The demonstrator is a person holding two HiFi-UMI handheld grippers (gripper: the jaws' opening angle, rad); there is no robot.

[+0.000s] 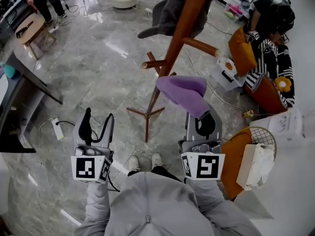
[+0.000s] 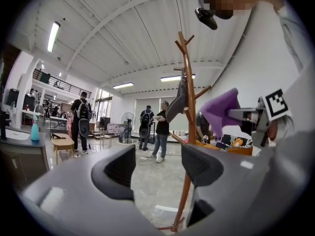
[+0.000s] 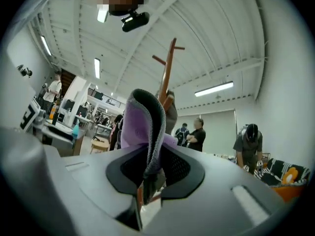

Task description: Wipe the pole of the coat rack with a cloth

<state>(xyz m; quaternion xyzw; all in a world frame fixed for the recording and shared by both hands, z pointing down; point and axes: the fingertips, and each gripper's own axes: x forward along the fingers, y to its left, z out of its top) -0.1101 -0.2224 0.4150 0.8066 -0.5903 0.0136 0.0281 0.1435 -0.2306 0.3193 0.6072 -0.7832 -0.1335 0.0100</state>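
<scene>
Coat rack pole (image 1: 173, 48) stands just ahead of the outstretched right tool (image 1: 203, 123), clamped on a purple cloth (image 1: 183, 91); the left tool (image 1: 97, 126), held alongside, gapes wide and empty.

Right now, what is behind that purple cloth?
In the right gripper view, the coat rack's pole rises behind the purple cloth, which the right gripper pinches. The cloth covers the pole's middle stretch, so whether they touch cannot be told.
</scene>
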